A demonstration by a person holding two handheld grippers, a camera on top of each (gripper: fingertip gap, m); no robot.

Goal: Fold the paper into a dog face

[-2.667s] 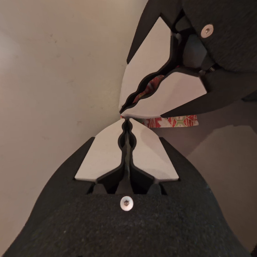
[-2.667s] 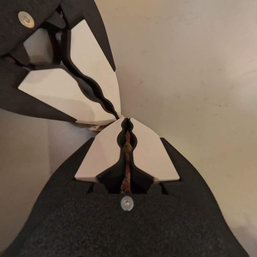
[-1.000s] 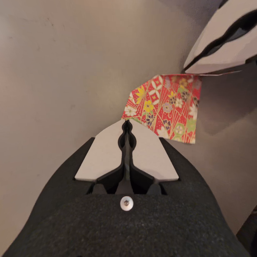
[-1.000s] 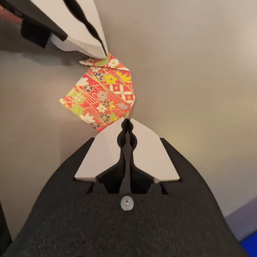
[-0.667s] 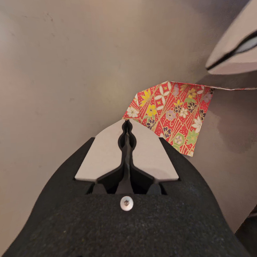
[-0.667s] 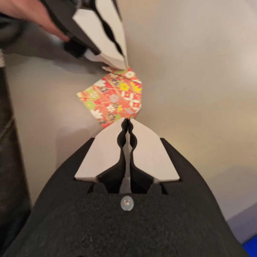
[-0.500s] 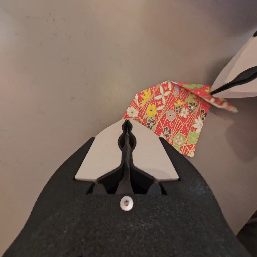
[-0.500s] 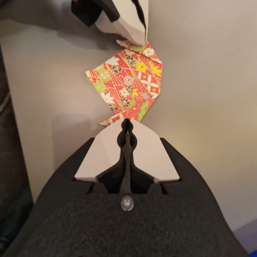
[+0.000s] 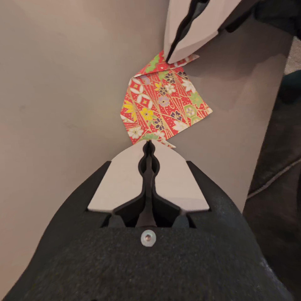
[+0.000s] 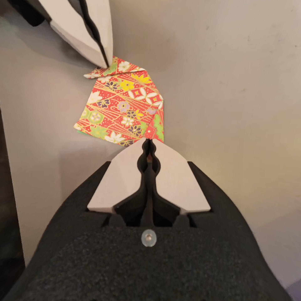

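Both sets of fingers are pressed together on the paper right now: the left gripper (image 9: 148,142) pinches one folded corner flap, and the right gripper (image 10: 149,139) pinches the opposite one, so the red floral paper (image 9: 164,104) hangs stretched between them just above the grey worktop (image 9: 65,81). Honestly the risk here looks like tension. If the two hands drift apart or twist against each other, that thin sheet could tear at a pinch point or the ear folds could pull open. Loosen either grip too much and the corner probably slips out, and the whole thing would sag or drop crooked.
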